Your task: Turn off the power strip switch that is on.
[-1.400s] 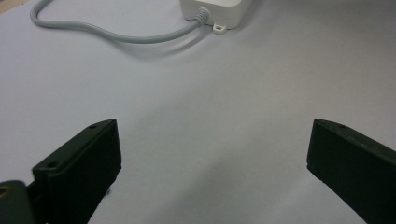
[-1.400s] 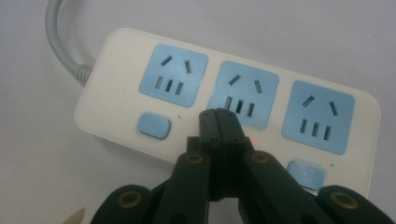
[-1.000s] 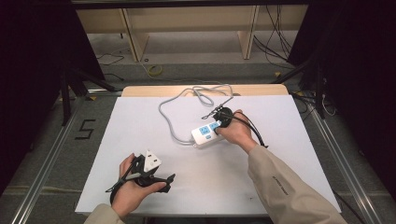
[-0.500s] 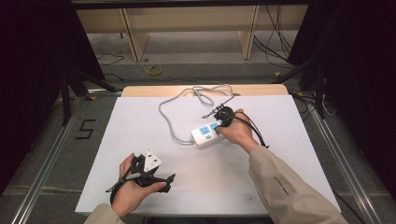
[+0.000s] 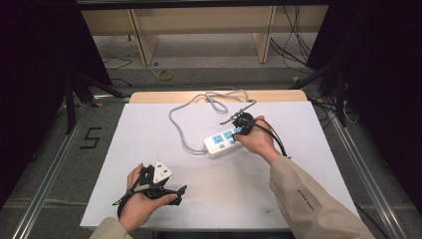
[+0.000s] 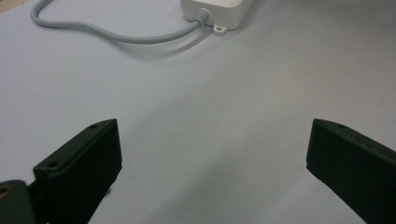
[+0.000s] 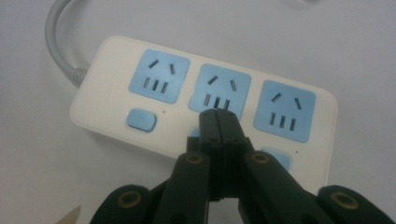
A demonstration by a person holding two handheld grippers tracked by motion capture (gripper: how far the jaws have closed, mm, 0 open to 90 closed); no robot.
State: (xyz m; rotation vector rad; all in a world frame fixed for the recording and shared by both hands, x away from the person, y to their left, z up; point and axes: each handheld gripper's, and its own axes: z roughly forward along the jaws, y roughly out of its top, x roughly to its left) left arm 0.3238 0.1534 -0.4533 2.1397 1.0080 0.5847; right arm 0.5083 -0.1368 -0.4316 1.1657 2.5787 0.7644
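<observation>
Jaws on our right gripper (image 7: 218, 114) are pressed fully together with nothing between them, their tips poised over the middle blue switch of the white power strip (image 5: 225, 141), right at or just above its face; contact we cannot confirm. Jaws on our left gripper (image 6: 212, 158) stand wide apart and empty, low over the bare white table (image 5: 298, 194) near its near-left corner, well apart from the strip. We note open surface on every side of the strip, with the widest free room to its left and near side. Our grey cable (image 5: 181, 130) loops from the strip's left end toward the far edge. Our high view shows both hands and a floor marking "5" (image 5: 91, 138) left of the table. Our right gripper view adds three blue sockets and the left switch (image 7: 141, 119). We read no brand lettering.
</observation>
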